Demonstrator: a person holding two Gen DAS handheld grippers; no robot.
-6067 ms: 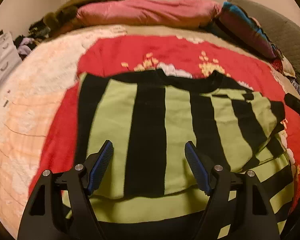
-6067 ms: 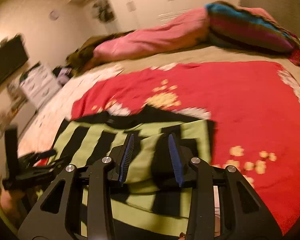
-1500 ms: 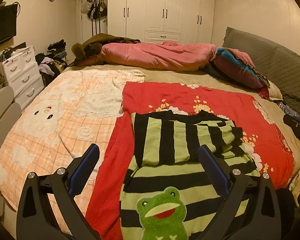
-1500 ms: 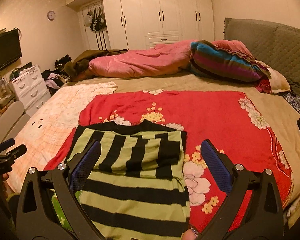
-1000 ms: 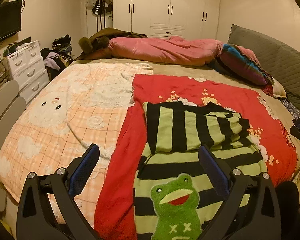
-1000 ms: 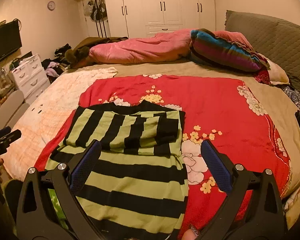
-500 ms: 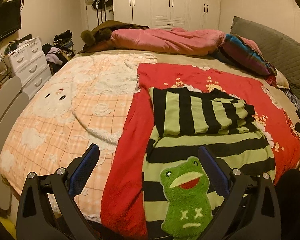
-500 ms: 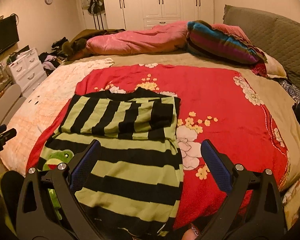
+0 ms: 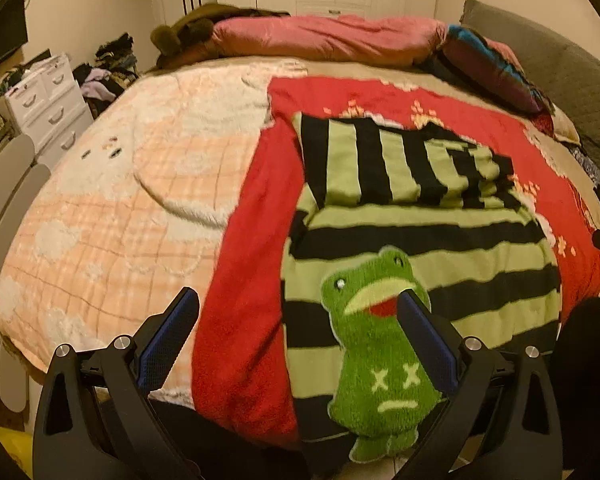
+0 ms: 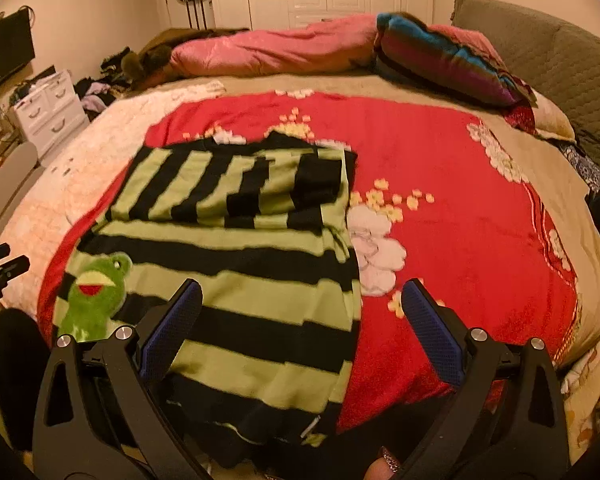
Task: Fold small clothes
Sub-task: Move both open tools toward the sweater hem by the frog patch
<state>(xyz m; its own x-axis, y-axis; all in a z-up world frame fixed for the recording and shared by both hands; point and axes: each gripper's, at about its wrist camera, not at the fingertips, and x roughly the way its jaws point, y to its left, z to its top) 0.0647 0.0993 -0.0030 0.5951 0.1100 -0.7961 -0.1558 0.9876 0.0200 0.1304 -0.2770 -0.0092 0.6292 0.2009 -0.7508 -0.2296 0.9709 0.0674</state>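
A green and black striped sweater [image 9: 420, 236] lies on a red blanket [image 9: 256, 240] on the bed, its sleeves folded across the top and a plush green frog patch [image 9: 376, 340] near the hem. It also shows in the right wrist view [image 10: 240, 264], with the frog [image 10: 94, 288] at its left. The hem hangs over the bed's near edge. My left gripper [image 9: 298, 320] is open and empty above the sweater's lower left edge. My right gripper [image 10: 300, 312] is open and empty above the sweater's lower right edge.
A peach checked blanket [image 9: 120, 200] covers the bed's left side. A pink duvet [image 10: 276, 50] and striped pillow [image 10: 444, 60] lie at the far end. White drawers [image 9: 44, 96] stand at the left, a grey headboard [image 10: 560, 68] at the right.
Both grippers have drawn back toward the bed's near edge and stayed open. More of the sweater's lower body and the frog have come into view.
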